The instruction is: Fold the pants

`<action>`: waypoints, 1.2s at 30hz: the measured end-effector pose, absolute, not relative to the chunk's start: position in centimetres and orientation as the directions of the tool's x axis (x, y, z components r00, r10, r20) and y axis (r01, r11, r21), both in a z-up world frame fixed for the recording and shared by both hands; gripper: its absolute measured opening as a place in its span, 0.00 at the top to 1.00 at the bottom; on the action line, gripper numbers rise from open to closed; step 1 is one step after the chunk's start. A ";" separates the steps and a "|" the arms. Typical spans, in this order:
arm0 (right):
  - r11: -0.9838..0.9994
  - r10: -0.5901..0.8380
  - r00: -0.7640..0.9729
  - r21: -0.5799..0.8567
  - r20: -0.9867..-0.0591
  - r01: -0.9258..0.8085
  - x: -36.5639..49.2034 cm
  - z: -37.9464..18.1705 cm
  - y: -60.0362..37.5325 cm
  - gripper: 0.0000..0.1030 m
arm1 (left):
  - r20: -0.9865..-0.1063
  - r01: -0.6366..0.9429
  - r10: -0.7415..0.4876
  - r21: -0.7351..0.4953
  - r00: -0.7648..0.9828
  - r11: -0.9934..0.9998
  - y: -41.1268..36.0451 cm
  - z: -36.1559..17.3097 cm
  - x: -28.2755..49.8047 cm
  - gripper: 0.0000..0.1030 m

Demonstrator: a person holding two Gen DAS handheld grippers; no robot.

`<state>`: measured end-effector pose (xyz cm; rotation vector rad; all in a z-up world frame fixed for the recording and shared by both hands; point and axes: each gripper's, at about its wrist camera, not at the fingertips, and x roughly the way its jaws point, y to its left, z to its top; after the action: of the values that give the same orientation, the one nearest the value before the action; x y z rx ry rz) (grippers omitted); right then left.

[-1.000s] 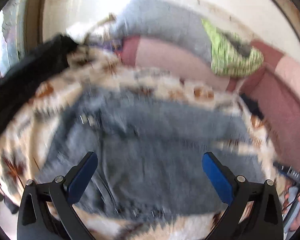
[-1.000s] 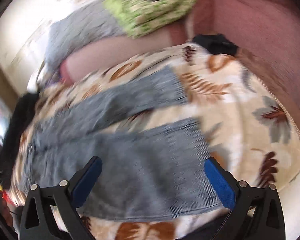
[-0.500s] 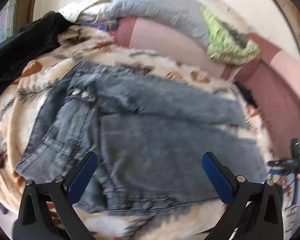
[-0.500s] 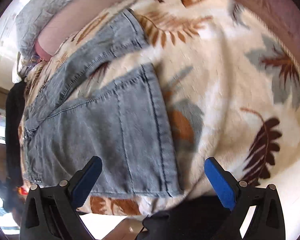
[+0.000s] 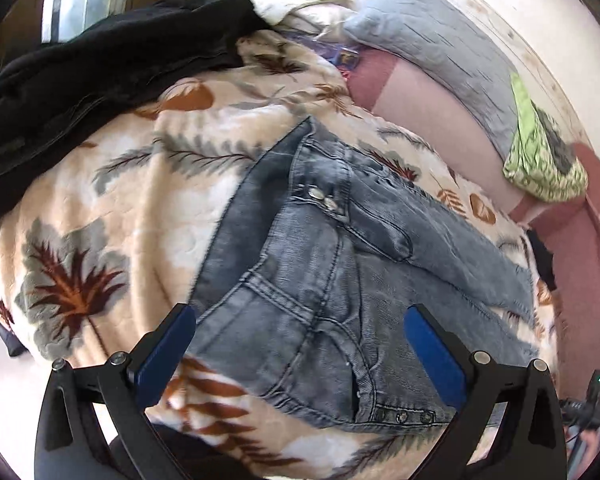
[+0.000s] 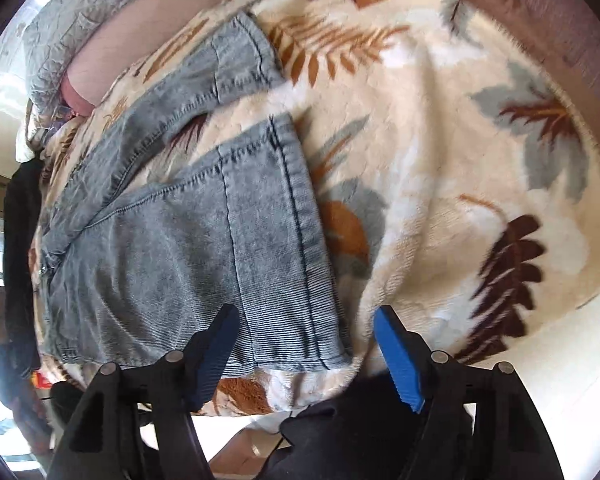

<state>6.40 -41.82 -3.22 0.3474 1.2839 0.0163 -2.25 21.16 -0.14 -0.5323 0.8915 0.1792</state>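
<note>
Grey-blue jeans lie spread flat on a leaf-patterned blanket. In the left wrist view I see the waistband with two metal buttons, and the legs run off to the right. My left gripper is open and hovers over the waist's near edge. In the right wrist view the two leg ends lie apart, the near one with its hem toward me. My right gripper is open, narrower than before, just above the near corner of that hem. Neither gripper holds anything.
A black garment is piled at the blanket's far left. A grey pillow and a green cloth lie on the pink sofa back. The blanket's front edge drops off below the right gripper.
Both grippers moved down and closer to the jeans. The left one swung toward the waistband. The right one reached the near hem corner, and its fingers closed partway.
</note>
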 end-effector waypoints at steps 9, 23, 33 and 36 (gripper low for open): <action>0.945 0.264 0.211 0.296 -0.941 0.137 7.8 -6.6 -40.2 0.36 | -0.850 -0.350 -0.057 -0.276 0.524 0.895 21.4 -1.7 -0.3 0.02; 0.999 0.041 0.371 0.043 -0.928 -0.001 5.8 -0.8 -39.0 0.79 | -0.941 -0.322 0.027 -0.088 0.338 0.943 21.3 -4.9 0.7 0.66; 0.987 0.114 0.349 0.146 -0.930 0.066 8.1 -0.9 -42.3 0.44 | -0.906 -0.260 0.091 -0.021 0.412 0.965 19.2 -1.2 0.3 0.66; 0.983 0.136 0.408 0.173 -0.903 0.054 11.5 0.3 -42.3 0.40 | -0.875 -0.206 0.052 -0.055 0.482 0.977 17.4 0.6 0.8 0.60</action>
<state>11.52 -42.28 0.27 0.1854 1.1518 0.0517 0.83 17.44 0.63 -0.1606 1.0573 0.1581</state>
